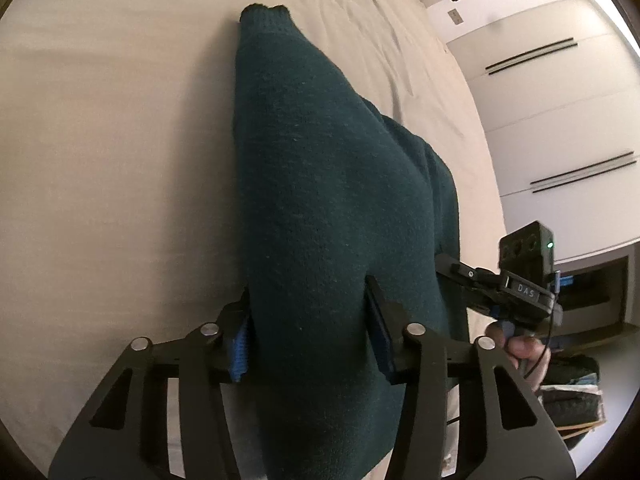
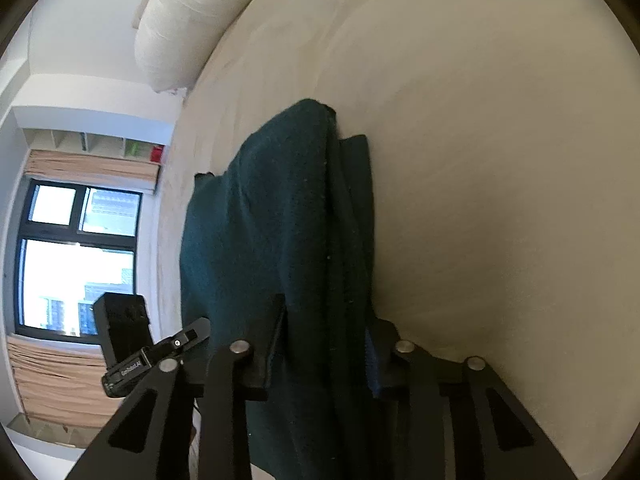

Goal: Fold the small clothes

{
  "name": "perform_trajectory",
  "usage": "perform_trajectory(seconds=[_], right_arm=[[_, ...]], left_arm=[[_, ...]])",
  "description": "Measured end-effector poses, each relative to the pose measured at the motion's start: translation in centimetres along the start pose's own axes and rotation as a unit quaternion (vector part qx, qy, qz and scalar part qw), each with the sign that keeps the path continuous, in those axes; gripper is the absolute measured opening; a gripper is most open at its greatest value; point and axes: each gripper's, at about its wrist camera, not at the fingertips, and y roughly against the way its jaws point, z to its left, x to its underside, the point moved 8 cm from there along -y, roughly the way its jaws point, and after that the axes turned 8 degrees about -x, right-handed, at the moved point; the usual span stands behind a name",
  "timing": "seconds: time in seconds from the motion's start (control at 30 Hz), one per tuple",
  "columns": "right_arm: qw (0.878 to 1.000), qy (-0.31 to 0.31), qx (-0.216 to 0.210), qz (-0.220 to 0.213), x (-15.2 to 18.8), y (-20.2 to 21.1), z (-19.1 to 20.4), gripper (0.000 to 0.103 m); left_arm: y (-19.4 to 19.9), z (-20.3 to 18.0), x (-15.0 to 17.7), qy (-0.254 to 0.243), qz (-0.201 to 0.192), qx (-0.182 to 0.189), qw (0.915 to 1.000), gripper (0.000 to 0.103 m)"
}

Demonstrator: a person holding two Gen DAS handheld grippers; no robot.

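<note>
A dark teal knit garment point(image 1: 320, 184) hangs stretched from both grippers, its far end trailing onto the beige bed sheet point(image 1: 100, 140). My left gripper point(image 1: 308, 320) is shut on a thick bunch of the knit near its edge. My right gripper point(image 2: 326, 340) is shut on the same garment point(image 2: 280, 220), which drapes in folds away from the jaws. In the left wrist view the right gripper's body point(image 1: 520, 284) shows at the right, held by a hand. In the right wrist view the left gripper's body point(image 2: 132, 340) shows at the lower left.
A rolled white duvet point(image 2: 192, 12) lies at the bed's head. White wardrobe doors point(image 1: 560, 120) stand beyond the bed's side. A window point(image 2: 76, 260) with blinds is at the left of the right wrist view. Stacked items point(image 1: 572, 396) sit low beside the bed.
</note>
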Motion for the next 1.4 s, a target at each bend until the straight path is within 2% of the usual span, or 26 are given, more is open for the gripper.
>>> perform_trajectory(seconds=[0.23,0.47,0.6,0.73,0.87,1.1,1.23,1.4], right_arm=[[0.996,0.026,0.086,0.01,0.3,-1.1,1.1,0.03],[0.991,0.07,0.116,-0.01,1.0,-0.4,3.1,0.025],[0.986,0.095,0.137,-0.022,1.8,0.7,4.9,0.024],[0.983,0.12,0.139,-0.025,3.9,1.3,7.6,0.024],[0.984,0.132,0.12,-0.026,6.7,2.2,9.5,0.024],[0.979,0.173,0.106,-0.006,13.7,0.3,13.1,0.024],[0.977,0.188,0.098,0.005,16.8,-1.7,14.1,0.024],[0.981,0.174,0.082,0.026,17.9,-5.1,13.6,0.024]], left_arm=[[0.6,-1.1,0.0,-0.011,-0.008,-0.025,0.9996,0.039],[1.0,-1.4,0.1,-0.014,-0.018,-0.023,0.9995,0.035],[2.7,-2.2,0.5,-0.02,-0.03,-0.025,0.999,0.034],[5.7,-2.8,1.5,-0.035,-0.046,-0.036,0.9977,0.034],[9.5,-2.4,3.2,-0.051,-0.059,-0.044,0.996,0.034],[15.4,1.0,8.3,-0.061,-0.078,-0.075,0.9923,0.034],[17.4,3.7,11.1,-0.061,-0.084,-0.091,0.9905,0.034],[16.7,8.0,14.2,-0.039,-0.069,-0.104,0.9913,0.035]])
